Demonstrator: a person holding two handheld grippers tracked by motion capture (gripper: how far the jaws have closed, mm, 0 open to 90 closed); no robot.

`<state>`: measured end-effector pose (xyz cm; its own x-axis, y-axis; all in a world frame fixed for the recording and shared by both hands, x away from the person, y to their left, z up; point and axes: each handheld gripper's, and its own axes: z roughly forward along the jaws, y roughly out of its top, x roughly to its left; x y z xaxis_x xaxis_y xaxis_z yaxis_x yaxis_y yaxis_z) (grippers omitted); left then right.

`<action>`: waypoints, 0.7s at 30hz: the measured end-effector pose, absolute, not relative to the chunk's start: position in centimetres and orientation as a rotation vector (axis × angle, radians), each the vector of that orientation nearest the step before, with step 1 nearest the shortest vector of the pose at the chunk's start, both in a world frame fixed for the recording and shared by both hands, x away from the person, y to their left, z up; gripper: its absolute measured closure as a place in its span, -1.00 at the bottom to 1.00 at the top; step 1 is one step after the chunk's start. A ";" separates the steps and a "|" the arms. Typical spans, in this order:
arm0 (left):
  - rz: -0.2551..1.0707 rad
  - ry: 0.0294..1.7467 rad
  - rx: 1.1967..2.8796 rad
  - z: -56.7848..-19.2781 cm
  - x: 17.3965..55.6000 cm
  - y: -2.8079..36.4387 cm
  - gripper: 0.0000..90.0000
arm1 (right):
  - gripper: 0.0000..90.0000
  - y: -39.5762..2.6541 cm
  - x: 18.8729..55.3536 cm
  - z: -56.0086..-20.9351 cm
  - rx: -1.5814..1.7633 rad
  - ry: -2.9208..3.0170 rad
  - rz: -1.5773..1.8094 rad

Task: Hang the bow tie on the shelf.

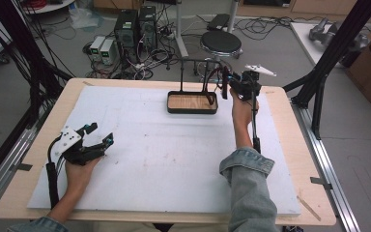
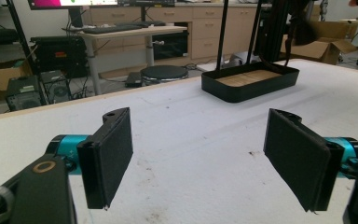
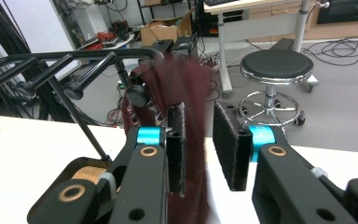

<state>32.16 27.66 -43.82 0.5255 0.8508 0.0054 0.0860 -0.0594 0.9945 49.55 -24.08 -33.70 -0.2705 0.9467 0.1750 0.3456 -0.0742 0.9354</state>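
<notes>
Up near the top centre of the high view, the right claw (image 1: pixel 229 86) works at a dark red cloth (image 3: pixel 182 93) draped over the black rack (image 3: pixel 88 58) that stands in the wood-bottomed tray (image 1: pixel 192 110). Its right gripper view shows the fabric running down between the 2 pads (image 3: pixel 231 140), touching the left one; the jaws look nearly clenched, though a slim gap may remain. Squeeze fully before pulling, then lift the cloth up over the bar. At lower left the left claw (image 1: pixel 99 135) lies released on the desk (image 1: pixel 164 159).
</notes>
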 end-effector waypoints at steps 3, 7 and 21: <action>0.765 0.841 1.516 -43.8 32.2 27.7 -0.47 | 0.60 -24.2 49.4 -33.6 1.402 1.628 1.352; 0.766 0.841 1.516 -43.8 32.2 27.6 -0.47 | 0.57 -24.3 49.2 -33.4 1.396 1.619 1.356; 0.768 0.842 1.518 -43.8 32.2 27.7 -0.47 | 0.18 -25.4 47.7 -32.3 1.363 1.596 1.380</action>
<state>32.17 27.67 -43.82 0.5237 0.8519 0.0074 0.0856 -0.0612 0.9944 47.75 -25.43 -32.25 -0.2759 0.9470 0.1647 0.2999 -0.0779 0.9508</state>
